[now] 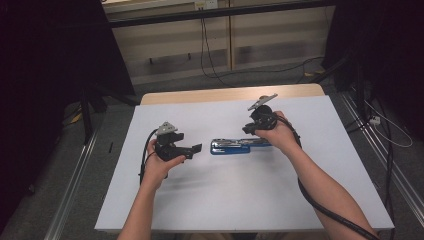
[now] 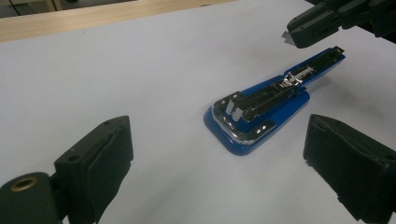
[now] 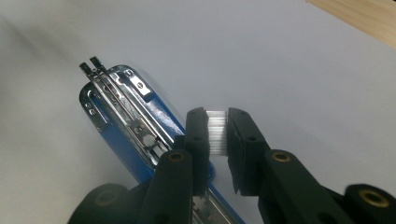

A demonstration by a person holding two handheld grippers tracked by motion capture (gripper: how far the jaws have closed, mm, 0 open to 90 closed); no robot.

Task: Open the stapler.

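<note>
Right tongs (image 3: 217, 128) clamp a staple strip (image 3: 216, 132) above the blue stapler (image 2: 261, 109); left tongs (image 2: 219, 154) gape apart

A high camera looks forward and down across the whole table (image 1: 150, 200). Each gripper camera sits low and close, looking along its own jaws. All three views share the blue stapler (image 1: 231, 146) (image 2: 261, 112) (image 3: 126, 116).

Blue stapler (image 1: 235, 145) lies flat on the white table (image 1: 240, 200) — opened (metal staple channel exposed).
</note>
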